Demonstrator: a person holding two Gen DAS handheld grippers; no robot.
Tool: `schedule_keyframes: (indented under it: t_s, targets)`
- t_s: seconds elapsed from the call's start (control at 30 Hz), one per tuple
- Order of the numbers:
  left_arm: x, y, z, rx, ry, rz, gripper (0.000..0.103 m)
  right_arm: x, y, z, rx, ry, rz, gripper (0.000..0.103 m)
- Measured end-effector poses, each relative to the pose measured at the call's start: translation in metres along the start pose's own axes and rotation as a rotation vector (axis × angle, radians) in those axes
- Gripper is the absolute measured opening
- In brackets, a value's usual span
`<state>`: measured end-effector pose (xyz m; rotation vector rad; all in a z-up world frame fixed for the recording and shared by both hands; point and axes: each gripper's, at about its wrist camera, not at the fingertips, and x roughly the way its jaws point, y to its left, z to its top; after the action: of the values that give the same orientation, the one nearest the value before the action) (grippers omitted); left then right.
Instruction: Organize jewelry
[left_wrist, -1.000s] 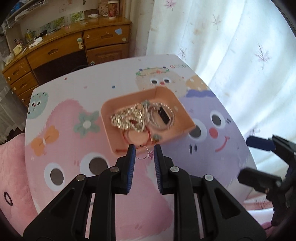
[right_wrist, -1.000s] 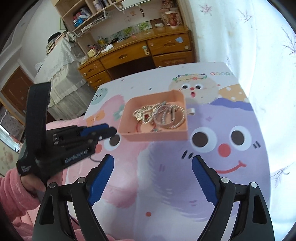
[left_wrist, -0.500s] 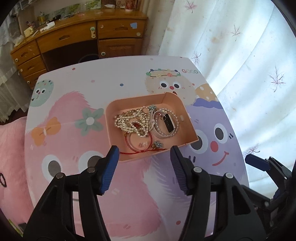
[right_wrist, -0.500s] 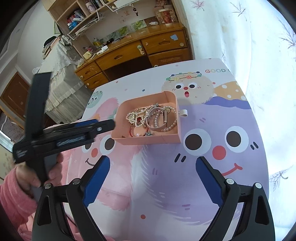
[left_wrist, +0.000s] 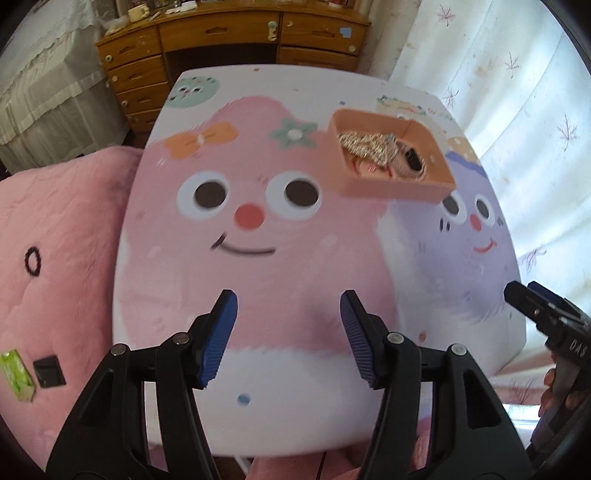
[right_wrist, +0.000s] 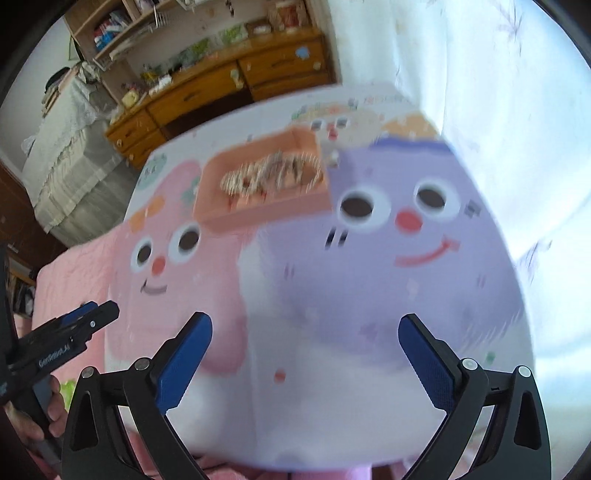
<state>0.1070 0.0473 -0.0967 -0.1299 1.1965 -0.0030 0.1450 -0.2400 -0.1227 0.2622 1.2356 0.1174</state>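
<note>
While both jaws gape empty, peach tray (left_wrist: 391, 186) holds tangled chains (left_wrist: 369, 144), bracelets.

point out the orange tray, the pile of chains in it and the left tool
orange tray (left_wrist: 391, 192), left wrist view, near outer wall
pile of chains (left_wrist: 369, 146), left wrist view, middle of heap
left tool (left_wrist: 288, 328), left wrist view, midway between open fingertips

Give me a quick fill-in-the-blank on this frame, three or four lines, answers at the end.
1. The jewelry lies piled inside the peach-colored ____.
2. Both the left gripper and the right gripper have their jaws ____ and hold nothing.
3. On the tablecloth, the tray sits between the pink cartoon face and the ____ one.
4. Behind the table stands a wooden ____ with drawers.

Answers: tray; open; purple; desk
</note>
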Motion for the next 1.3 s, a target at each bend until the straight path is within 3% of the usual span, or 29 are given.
schedule_keyframes:
  t_s: [0.13,0.23,0.4,0.47,0.6,0.87,0.93,1.0,1.3]
  targets:
    - [-0.025,0.007,-0.016,-0.044,-0.024,-0.019,0.055,-0.015,0.006,0.002,-0.023,-0.02,0.062,0.102]
    - [-0.05,-0.007,-0.009,-0.02,-0.079,0.017,0.056,-0.032,0.012,0.014,-0.07,-0.001,-0.006,0.102]
    - [-0.08,-0.058,0.017,0.039,-0.113,-0.001,0.071,-0.069,0.008,0.031,-0.049,0.01,-0.018,0.102]
    - [-0.089,-0.079,0.019,0.066,-0.136,0.035,0.072,-0.081,0.005,0.033,-0.044,0.002,-0.012,0.102]
    - [-0.096,-0.106,0.013,0.07,-0.166,0.098,0.084,-0.096,-0.002,0.028,-0.071,-0.021,-0.019,0.102]
    - [-0.087,-0.107,0.009,-0.033,-0.141,0.094,0.087,-0.11,-0.015,0.022,-0.099,-0.084,-0.043,0.102]
    - [-0.085,-0.105,0.009,-0.055,-0.15,0.094,0.09,-0.111,-0.013,0.023,-0.124,-0.085,-0.04,0.102]
    - [-0.087,-0.106,0.008,-0.058,-0.163,0.1,0.103,-0.111,-0.011,0.026,-0.141,-0.091,-0.034,0.102]
    - [-0.092,-0.107,0.008,-0.066,-0.175,0.124,0.103,-0.112,0.003,0.037,-0.199,-0.115,-0.018,0.102]
